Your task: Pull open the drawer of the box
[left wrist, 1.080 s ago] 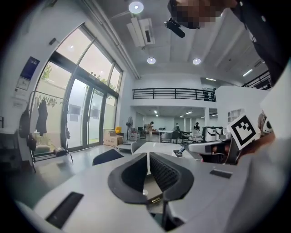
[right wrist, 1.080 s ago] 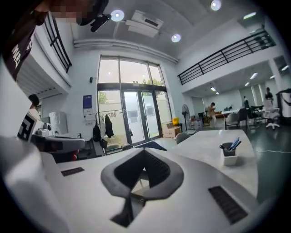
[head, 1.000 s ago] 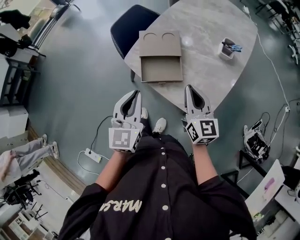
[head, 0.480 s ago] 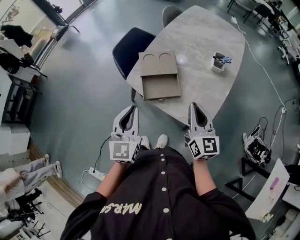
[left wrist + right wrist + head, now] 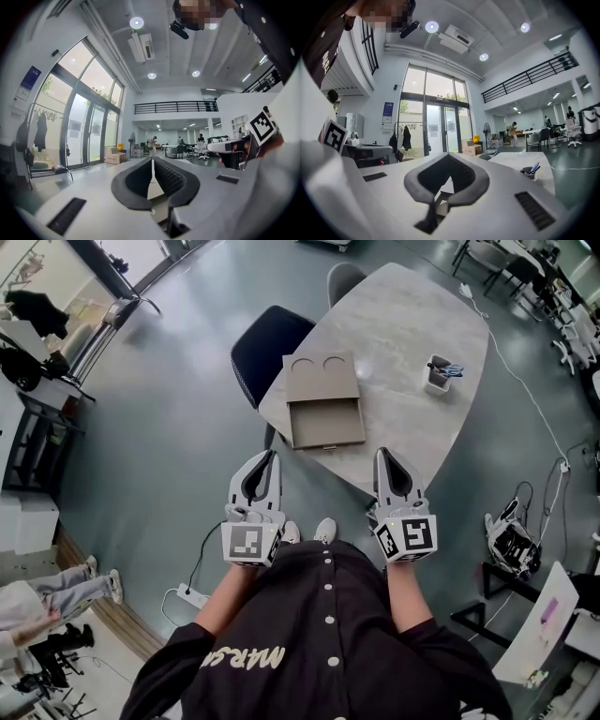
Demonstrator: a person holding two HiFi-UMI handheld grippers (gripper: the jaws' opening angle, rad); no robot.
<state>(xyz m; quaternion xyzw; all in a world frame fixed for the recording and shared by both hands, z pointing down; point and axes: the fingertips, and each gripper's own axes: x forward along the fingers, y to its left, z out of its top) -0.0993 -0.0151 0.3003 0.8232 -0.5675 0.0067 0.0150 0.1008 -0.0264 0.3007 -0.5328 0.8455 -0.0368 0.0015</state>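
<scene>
A tan box [image 5: 322, 377] with two round recesses in its top lies on the marble table [image 5: 412, 324]. Its drawer [image 5: 326, 424] is pulled out toward the table's near edge and looks empty. In the head view both grippers are held close to my body, short of the table and apart from the box. The left gripper [image 5: 273, 455] is shut and holds nothing; its jaws meet at the tip in the left gripper view [image 5: 151, 160]. The right gripper [image 5: 383, 454] is also shut and empty, as the right gripper view [image 5: 449, 155] shows.
A dark blue chair [image 5: 268, 345] stands at the table's left side and a grey chair [image 5: 342, 277] at its far end. A white pen cup [image 5: 438, 372] sits on the table's right part. A power strip [image 5: 192, 596] and cables lie on the floor.
The box and table have shifted slightly up and away from the grippers in the head view. Both grippers stay shut and level near my body.
</scene>
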